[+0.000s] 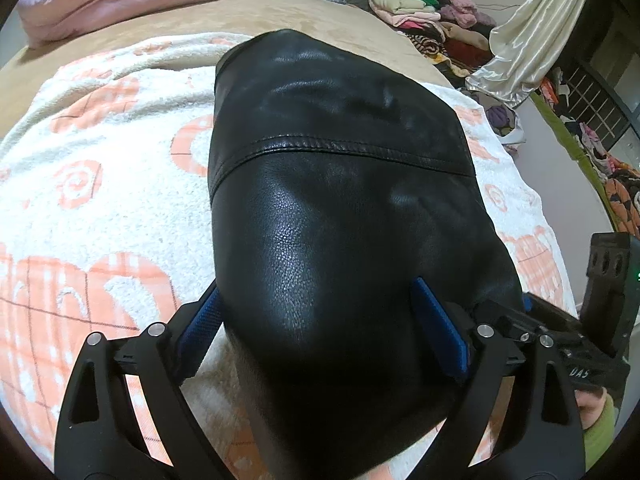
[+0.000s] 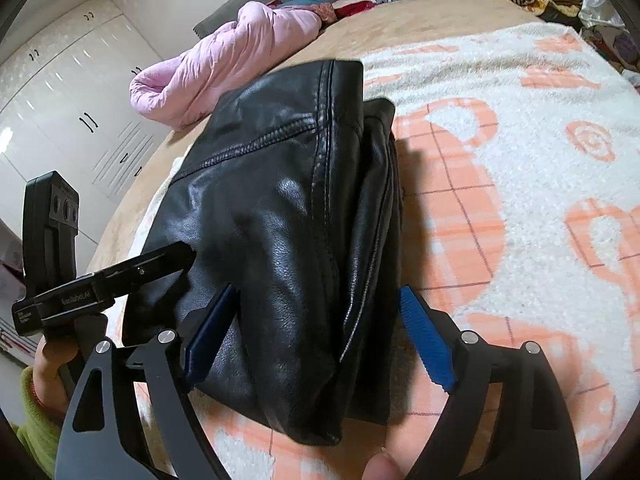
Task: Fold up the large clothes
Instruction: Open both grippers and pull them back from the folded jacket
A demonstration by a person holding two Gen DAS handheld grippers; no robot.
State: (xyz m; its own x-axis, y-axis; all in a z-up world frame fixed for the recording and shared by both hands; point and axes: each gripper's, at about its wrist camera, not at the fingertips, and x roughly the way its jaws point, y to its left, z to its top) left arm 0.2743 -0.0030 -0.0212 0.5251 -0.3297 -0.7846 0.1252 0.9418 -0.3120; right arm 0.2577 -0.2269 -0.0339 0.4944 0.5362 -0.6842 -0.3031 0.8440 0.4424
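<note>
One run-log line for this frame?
black leather jacket: folded on towel | left claw: open, straddling it | right claw: open, straddling it

The folded black leather jacket (image 1: pixel 336 216) fills the middle of the white-and-orange blanket (image 1: pixel 104 168), bulging between both grippers' spread jaws. Bare blanket lies open on either side. Beyond it, a pink quilt (image 2: pixel 216 64) and a pile of clothes (image 1: pixel 424 20) crowd the bed's far edge.
</note>
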